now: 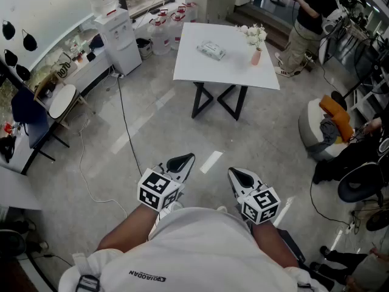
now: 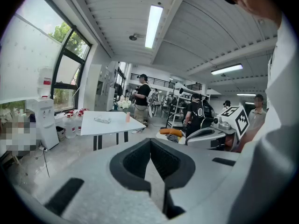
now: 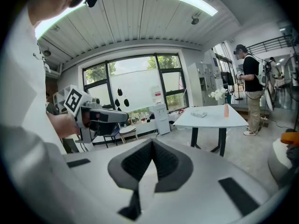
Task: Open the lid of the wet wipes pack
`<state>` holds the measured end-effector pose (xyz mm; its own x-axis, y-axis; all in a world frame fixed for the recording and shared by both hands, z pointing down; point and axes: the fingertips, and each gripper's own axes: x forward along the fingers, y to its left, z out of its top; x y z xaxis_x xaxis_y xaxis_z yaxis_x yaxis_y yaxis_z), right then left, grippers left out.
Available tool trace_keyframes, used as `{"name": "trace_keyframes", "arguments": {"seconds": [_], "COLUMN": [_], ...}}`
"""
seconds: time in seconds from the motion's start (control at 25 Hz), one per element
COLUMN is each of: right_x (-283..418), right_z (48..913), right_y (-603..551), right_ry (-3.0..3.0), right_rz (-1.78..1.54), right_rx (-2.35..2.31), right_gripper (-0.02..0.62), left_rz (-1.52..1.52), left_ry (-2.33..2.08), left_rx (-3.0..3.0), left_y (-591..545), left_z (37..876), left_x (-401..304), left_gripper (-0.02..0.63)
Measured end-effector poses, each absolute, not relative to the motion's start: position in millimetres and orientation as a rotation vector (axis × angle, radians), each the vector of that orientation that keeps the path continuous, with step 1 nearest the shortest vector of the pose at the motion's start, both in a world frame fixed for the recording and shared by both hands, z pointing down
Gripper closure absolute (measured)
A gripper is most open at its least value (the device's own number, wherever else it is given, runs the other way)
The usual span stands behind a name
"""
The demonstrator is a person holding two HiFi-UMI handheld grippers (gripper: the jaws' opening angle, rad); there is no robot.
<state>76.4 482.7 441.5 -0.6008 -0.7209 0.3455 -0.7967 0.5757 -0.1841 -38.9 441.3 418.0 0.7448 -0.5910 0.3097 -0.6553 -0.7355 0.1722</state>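
Close to the holder's chest, the left hand-held gripper [image 1: 184,160] and the right hand-held gripper [image 1: 237,174] sit side by side, tipped a little down toward the grey floor [image 1: 182,132]; both have their jaws pressed together, and nothing is caught in either one.

Past a wide stretch of bare floor stands the white desk [image 1: 194,69], well apart from both grippers; the wet wipes pack [image 1: 211,50] lies flat on it, near the middle; a pink vase [image 1: 256,57] with white flowers [image 1: 254,35] stands near the desk's right edge; another person [image 1: 310,14] stands just beyond that side.

I think the job has not really begun; this looks like the walk-up part. The lid is too small to make out from here, so which way it lifts is a guess. Next, the holder needs to step up to the desk, spread the jaws, pin the pack down with one gripper so it cannot slide, and catch the lid's edge with the other.
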Motion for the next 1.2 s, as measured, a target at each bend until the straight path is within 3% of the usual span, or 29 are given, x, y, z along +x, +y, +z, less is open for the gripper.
{"name": "trace_keyframes", "arguments": {"seconds": [1.2], "right_x": [-36.1], "right_z": [450.6], "right_y": [497.9], "right_ry": [-2.564], "right_rz": [0.484], "right_rx": [1.229], "right_gripper": [0.589], "left_rz": [0.395], "left_ry": [-0.917], "left_rx": [2.689], "left_y": [455.7], "left_z": [436.1], "left_x": [-126.5], "left_gripper": [0.601]}}
